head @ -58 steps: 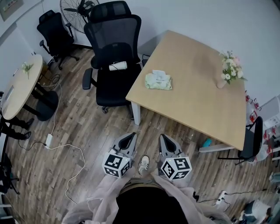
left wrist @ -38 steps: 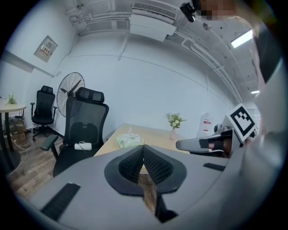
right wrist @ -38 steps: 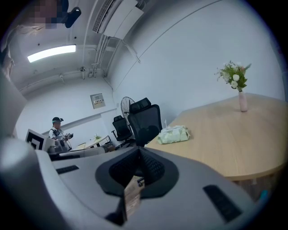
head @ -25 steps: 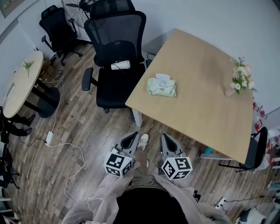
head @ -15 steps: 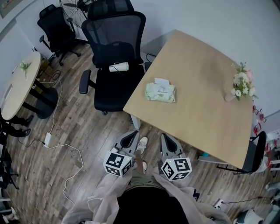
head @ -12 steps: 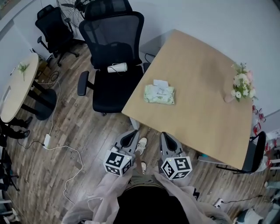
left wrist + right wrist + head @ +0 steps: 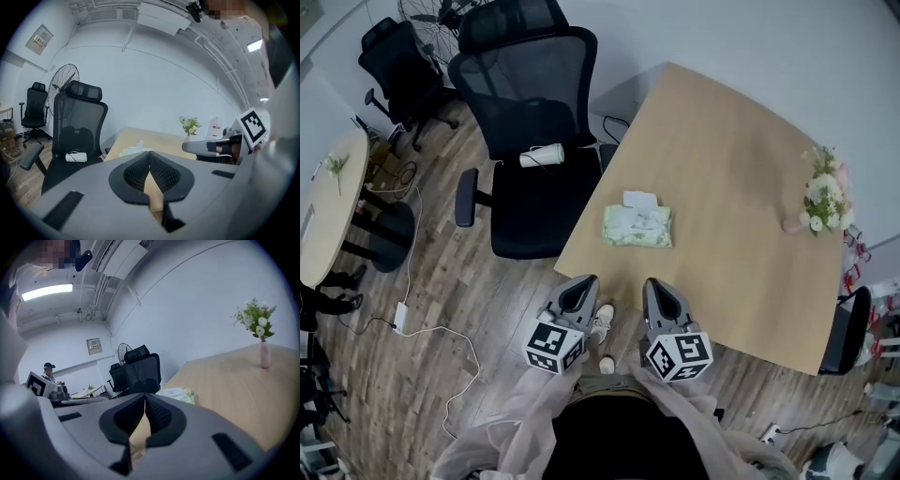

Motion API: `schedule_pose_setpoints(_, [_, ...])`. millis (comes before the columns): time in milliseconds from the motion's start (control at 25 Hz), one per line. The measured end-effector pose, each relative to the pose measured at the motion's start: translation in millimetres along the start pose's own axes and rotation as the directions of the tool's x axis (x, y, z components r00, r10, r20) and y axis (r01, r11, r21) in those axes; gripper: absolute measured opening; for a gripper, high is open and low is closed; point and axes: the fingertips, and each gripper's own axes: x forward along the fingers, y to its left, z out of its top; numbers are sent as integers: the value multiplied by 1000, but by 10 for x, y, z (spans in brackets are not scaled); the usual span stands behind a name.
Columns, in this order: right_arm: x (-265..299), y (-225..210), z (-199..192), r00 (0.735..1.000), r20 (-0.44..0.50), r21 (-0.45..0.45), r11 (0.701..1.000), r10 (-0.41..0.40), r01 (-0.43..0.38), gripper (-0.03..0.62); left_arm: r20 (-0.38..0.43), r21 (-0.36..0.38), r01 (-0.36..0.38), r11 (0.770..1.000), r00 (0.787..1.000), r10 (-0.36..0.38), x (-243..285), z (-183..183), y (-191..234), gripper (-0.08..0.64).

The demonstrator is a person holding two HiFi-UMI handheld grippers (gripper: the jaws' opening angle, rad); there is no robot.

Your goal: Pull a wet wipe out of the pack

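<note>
left gripper (image 7: 579,287) and right gripper (image 7: 657,287) hang with jaws together, empty, near the soft, light wet wipe pack (image 7: 637,229) by the table (image 7: 741,159) edge; i'd pinch the limp white wipe (image 7: 640,199) poking out, probably pinning the pack

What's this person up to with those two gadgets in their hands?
A person stands at the near edge of a wooden table, holding a two-jaw gripper in each hand. The left gripper and the right gripper both have their jaws together with nothing between them, and neither touches anything. A green pack of wet wipes lies on the table just ahead of them, untouched. No wipe has been pulled out yet.
</note>
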Motion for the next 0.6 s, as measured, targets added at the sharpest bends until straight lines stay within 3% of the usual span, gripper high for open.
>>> schedule_pose_setpoints(600, [677, -553, 59, 995, -64, -23, 996, -82, 81, 28, -60, -27, 35, 999, 998, -37, 744, 34, 435, 9])
